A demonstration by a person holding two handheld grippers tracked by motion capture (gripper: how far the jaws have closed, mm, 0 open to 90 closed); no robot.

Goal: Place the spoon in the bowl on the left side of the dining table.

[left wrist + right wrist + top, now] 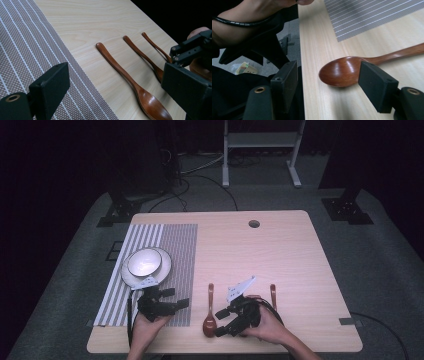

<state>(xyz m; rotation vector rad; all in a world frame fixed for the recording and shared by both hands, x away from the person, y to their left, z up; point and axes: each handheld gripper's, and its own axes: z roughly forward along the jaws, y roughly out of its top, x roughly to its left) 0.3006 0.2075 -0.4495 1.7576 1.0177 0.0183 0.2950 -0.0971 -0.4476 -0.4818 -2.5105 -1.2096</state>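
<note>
A dark brown wooden spoon point(210, 306) lies on the light wooden table point(280, 250), bowl toward the front edge. My right gripper point(219, 321) sits low at that bowl, jaws pointing left. In the right gripper view the spoon's bowl point(338, 72) lies between the two pads of my right gripper point(328, 73); the right pad stands close by its neck, while the left pad hangs apart past the table edge. My left gripper point(176, 298) rests open over the placemat's front corner, with nothing between its jaws point(116, 75). Beyond the spoon point(120, 68) lie two slimmer wooden utensils point(140, 55).
A striped grey placemat point(170, 250) covers the table's left part, with a white bowl point(144, 261) on a plate point(165, 265) on it. Another wooden utensil point(272, 292) lies right of my right hand. A round cable hole point(254, 224) is at the back. The front edge is close.
</note>
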